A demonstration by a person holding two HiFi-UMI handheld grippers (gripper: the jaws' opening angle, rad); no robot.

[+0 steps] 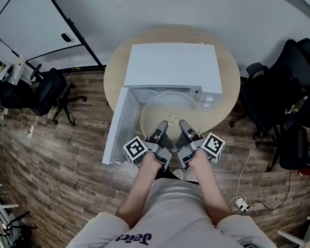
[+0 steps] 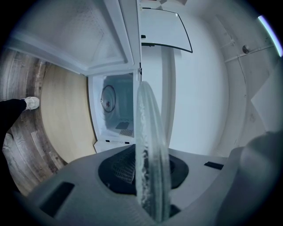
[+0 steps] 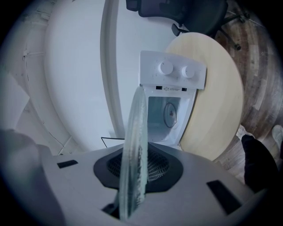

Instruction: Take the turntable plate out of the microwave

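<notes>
While I held the turntable plate [image 1: 169, 110] by the open microwave [image 1: 175, 64], left gripper [image 1: 159, 127] squeezed its near edge, right gripper [image 1: 185, 127] too.

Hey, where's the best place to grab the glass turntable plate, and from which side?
Grip the near rim from the microwave's open front. The plate lies flat and thin, so the jaws close over and under its edge. The left gripper and the right gripper hold it so, side by side.

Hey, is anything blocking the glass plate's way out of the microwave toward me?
Nothing visible does. The door stands swung wide on the left, and the left tool and right tool each clamp the turntable plate at its near rim, over the table.
</notes>
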